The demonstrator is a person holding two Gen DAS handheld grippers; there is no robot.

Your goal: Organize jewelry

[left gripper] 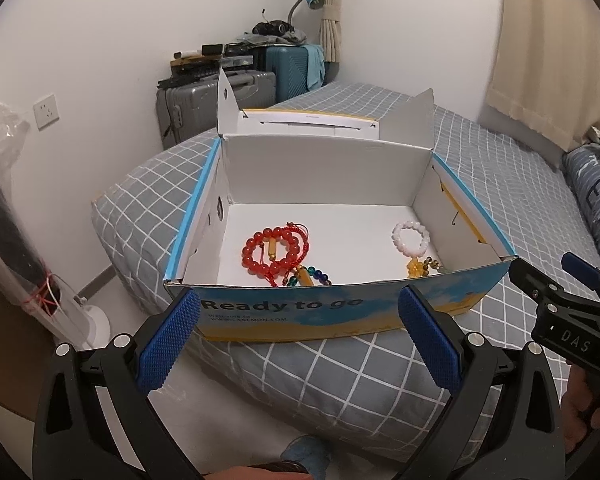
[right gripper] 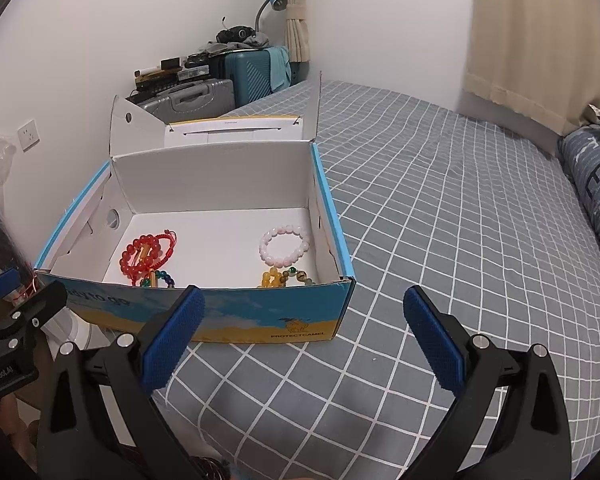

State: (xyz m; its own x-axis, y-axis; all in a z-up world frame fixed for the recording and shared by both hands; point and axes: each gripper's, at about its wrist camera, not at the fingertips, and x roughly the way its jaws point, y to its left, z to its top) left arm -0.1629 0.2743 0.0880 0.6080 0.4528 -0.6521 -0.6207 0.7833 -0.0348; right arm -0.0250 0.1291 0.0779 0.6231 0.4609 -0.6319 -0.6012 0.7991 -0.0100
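Jewelry lies inside an open cardboard box (left gripper: 332,312) that sits on a bed (right gripper: 460,240) covered in grey checked bedding. Its lid is folded back, and the printed front wall faces both cameras.

The left gripper (left gripper: 300,340) hovers just in front of that wall with its blue-padded fingers spread wide, holding nothing and touching nothing. The right gripper (right gripper: 304,338) is spread just as wide and empty, near the box's front right corner above the bedding.

On the white box floor, a red bead bracelet (left gripper: 276,252) rests at the left with a red cord bracelet looped against it. A multicoloured bead strand (left gripper: 314,276) lies just in front of it. A pale pink bead bracelet (right gripper: 285,245) lies at the right, with a yellow bead bracelet (right gripper: 272,279) just in front.

Only the right wrist view shows a greenish-brown bead strand (right gripper: 300,275) beside the yellow one clearly, and the "PROTECTCAMEL" logo. Only the left wrist view shows "Ready to go" in full.
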